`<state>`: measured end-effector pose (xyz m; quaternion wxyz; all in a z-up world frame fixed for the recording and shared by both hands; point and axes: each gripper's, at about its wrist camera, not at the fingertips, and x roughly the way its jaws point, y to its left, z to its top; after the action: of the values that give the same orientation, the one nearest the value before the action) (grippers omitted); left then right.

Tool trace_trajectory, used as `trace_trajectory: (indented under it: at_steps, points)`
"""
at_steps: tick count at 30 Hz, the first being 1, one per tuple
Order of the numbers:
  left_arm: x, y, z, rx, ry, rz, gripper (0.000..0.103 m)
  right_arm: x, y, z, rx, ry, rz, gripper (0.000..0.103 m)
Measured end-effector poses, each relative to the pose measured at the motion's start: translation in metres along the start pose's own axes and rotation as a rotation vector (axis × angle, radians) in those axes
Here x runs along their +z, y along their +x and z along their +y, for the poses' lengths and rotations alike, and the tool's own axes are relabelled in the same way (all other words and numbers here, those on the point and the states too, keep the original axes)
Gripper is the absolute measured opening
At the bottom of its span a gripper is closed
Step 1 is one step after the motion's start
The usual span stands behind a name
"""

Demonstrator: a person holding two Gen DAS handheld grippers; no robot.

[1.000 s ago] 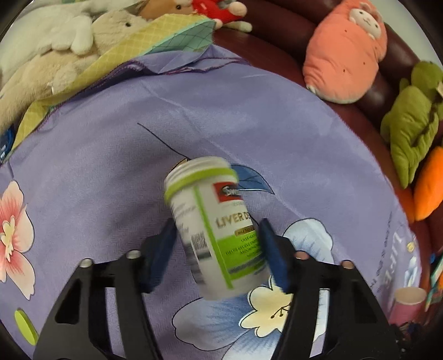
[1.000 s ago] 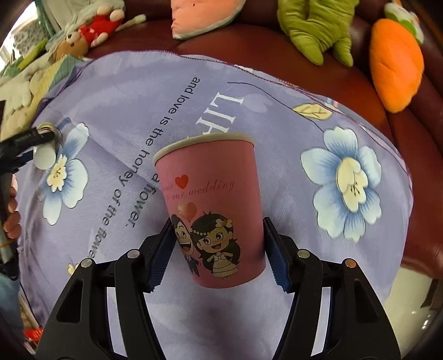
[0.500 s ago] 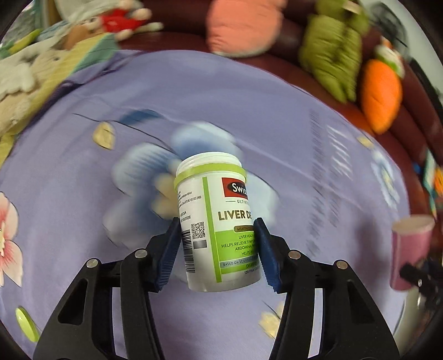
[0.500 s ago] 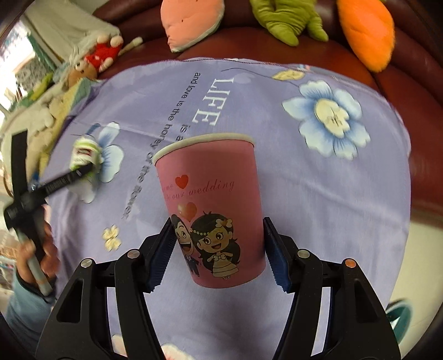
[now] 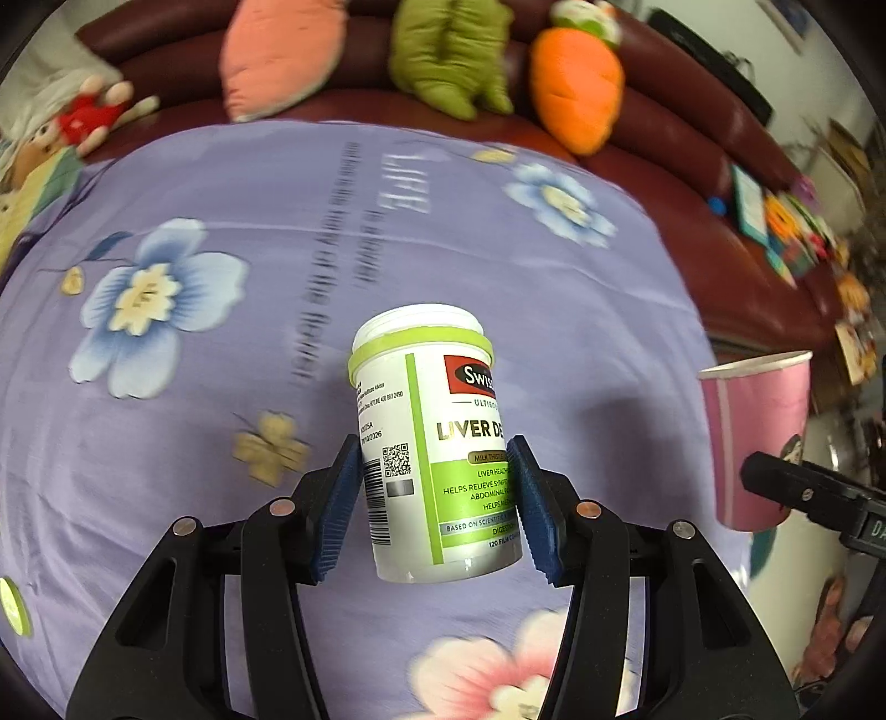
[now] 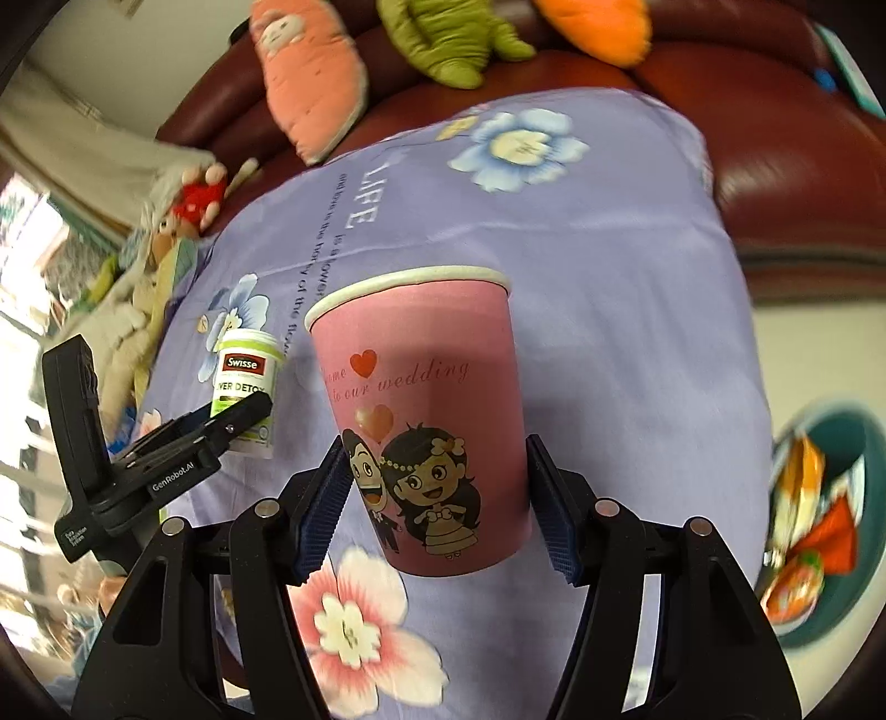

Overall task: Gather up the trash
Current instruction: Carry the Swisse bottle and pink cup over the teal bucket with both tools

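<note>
Both loads had swung toward the teal bin, left gripper pinching the Swisse bottle, right gripper clamping the pink paper cup.

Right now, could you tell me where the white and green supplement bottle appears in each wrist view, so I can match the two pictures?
Left wrist view: the supplement bottle fills the lower centre, clamped between the left gripper pads, above the purple sheet.
Right wrist view: the same bottle is small at middle left, held in the left gripper, left of the pink cup.
Shared landmark: the orange carrot plush, upper right in the left wrist view, top edge in the right.
</note>
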<state>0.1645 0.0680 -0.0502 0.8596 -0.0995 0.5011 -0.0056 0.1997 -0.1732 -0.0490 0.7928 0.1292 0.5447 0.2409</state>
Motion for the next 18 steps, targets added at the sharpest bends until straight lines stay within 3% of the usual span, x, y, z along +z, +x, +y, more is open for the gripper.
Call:
trace_trajectory:
  at_steps: [8, 18]
  points:
    - [-0.016, -0.009, -0.067, -0.056, 0.127, 0.008, 0.054, -0.039, -0.045, -0.057, -0.005, 0.114, -0.078, 0.059]
    - [-0.032, -0.004, -0.177, -0.161, 0.308, 0.025, 0.054, -0.083, -0.125, -0.133, -0.037, 0.264, -0.263, 0.059]
